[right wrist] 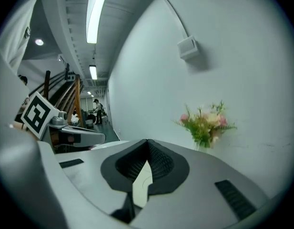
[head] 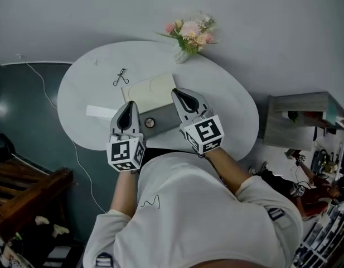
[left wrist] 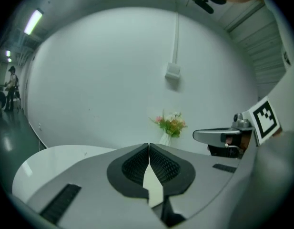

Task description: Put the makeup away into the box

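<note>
I'm seeing a white table [head: 82, 88] sitting on a dark teal floor [head: 21, 105], with a pale grey wall [head: 160, 4] beyond. The box [head: 152, 91] is showing cream, and the curler [head: 121, 77] to its left black. The flowers [head: 189, 31] at the far edge are showing pink and white over green. The left gripper [head: 127, 105] and right gripper [head: 176, 91] are showing grey, with black cross-hatched pads [left wrist: 132, 168] and black-and-white square markers [head: 126, 151].

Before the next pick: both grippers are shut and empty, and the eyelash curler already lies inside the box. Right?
No. The head view shows the eyelash curler lying on the white table, left of the cream box, not inside. The rest stands.
</note>
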The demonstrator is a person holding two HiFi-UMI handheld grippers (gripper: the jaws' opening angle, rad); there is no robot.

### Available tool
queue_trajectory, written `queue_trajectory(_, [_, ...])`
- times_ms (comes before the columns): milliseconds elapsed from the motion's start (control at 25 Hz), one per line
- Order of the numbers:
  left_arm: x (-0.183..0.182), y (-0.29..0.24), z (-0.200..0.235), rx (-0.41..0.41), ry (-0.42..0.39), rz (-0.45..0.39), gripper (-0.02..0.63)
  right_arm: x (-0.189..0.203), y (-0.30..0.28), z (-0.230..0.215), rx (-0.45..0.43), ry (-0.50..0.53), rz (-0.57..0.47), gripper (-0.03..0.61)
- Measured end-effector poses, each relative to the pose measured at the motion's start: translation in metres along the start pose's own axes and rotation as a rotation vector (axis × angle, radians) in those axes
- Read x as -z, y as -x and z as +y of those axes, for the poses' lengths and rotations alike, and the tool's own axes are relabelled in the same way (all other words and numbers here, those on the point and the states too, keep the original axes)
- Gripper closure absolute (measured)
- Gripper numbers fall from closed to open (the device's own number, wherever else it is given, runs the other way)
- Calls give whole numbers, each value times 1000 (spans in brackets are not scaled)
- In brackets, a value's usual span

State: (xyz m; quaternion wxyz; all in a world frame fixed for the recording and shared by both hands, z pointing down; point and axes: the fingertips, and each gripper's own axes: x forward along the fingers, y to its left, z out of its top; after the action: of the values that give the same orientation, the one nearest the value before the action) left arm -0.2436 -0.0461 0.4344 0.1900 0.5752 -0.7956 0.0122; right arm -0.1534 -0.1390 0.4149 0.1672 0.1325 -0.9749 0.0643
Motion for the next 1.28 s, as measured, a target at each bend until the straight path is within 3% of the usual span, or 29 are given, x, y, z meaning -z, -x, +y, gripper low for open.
queue_trajectory(80, [-25, 3, 2, -20, 32, -61, 592, -21, 3, 0, 3, 29, -43, 581])
queue_trajectory(200, [-61, 9, 2, -39, 15, -152, 592, -46, 6, 0, 5, 60, -96, 581])
queue_trajectory(440, [-106, 21, 1, -88, -111, -237, 592, -84, 14, 1, 5, 89, -176, 581])
queue_trajectory(640, [-114, 26, -5, -74, -133, -247, 592, -101, 19, -4, 27, 144, -216, 581])
queue_trajectory(1280, [-124, 31, -5, -102, -139, -261, 592, -101, 18, 3, 10, 171, -219, 581])
